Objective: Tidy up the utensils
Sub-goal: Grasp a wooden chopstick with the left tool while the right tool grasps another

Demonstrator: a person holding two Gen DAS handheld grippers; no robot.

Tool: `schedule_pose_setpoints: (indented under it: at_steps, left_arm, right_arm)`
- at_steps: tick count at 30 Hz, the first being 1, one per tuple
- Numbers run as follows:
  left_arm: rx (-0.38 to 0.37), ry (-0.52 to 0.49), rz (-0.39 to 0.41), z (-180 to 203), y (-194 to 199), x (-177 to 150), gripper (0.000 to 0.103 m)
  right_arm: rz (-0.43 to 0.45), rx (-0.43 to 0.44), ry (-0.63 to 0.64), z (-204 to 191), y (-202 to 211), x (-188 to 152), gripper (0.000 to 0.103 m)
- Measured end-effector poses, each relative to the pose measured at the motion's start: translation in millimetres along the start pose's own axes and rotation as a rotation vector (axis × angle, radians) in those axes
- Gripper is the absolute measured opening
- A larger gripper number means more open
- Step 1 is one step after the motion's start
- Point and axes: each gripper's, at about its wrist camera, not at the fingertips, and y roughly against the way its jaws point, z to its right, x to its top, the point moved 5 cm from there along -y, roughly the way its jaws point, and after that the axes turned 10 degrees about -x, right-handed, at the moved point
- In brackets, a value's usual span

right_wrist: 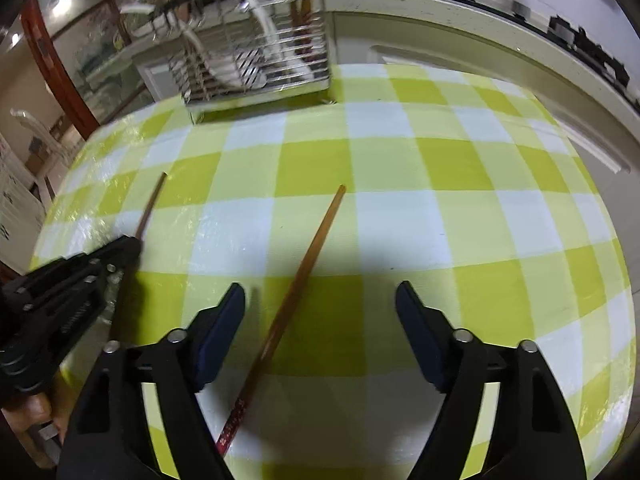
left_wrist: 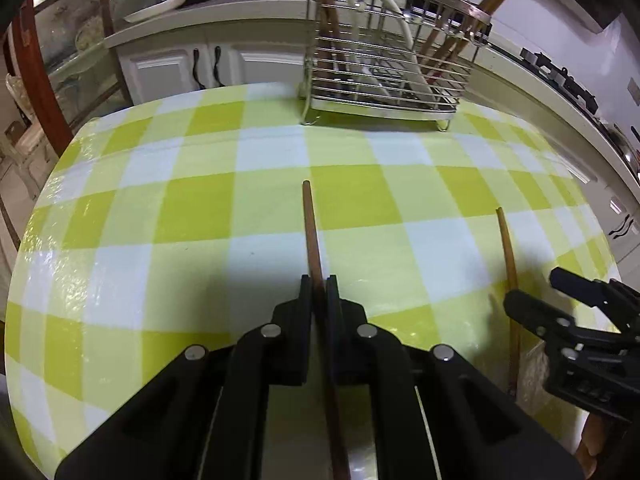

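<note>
Round table under a green, yellow-green and white checked glossy cloth (left_wrist: 200, 208), seen from both wrist views; at its far edge stands a silver wire utensil rack with several compartments (left_wrist: 384, 68), already holding upright wooden sticks and a white-handled utensil, though which compartment each sits in cannot be told. Black left gripper (left_wrist: 319, 284) is clamped narrow on a dark brown wooden chopstick (left_wrist: 310, 220), the stick running between its pads and projecting forward toward the rack; whether its tip rests on the cloth or is clear of it cannot be told. Black right gripper (right_wrist: 320, 296) is spread wide and holding nothing, poised over a lighter amber-brown chopstick with a red patterned butt end (right_wrist: 308, 256), which lies flat on the cloth, slanted, between the two fingers but nearer the left one, no pad touching it. Both chopsticks are well apart from the rack. Judged step: paired pick-up, left pick made, right pick not yet made. Next move, as judged: right gripper to centre on the slanted stick, turn so the pads square up across it, then close and lift; afterwards both sticks go to the rack and must be tipped upright to drop into a compartment. Risk noted: thin stick on slick cloth may roll or pivot as the pads close
</note>
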Motion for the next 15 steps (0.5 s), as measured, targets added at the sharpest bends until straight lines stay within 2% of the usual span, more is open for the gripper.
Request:
schedule_pose_setpoints:
  at_steps: [1,7,9,15]
  left_arm:
    - [0.003,0.001,0.001,-1.1,0.8,-0.5,0.007]
    - [0.008,0.024,0.008,-10.2,4.5,-2.3,0.007]
    - [0.007,0.028,0.009,-11.9,5.6,-2.8,0.007]
    - [-0.001,0.032,0.019,-10.0,10.9,-1.5,0.007]
  right_arm:
    - [-0.009,-0.006,0.006,-2.6,-2.6,-1.6,0.063]
    - [0.028,-0.044,0.05,-10.1,-1.2,-2.3,0.04]
    - [0.038,-0.037,0.061,-11.0,-0.5,-1.6,0.027]
    - [0.06,-0.02,0.079,-10.1,-0.4,-0.5,0.013]
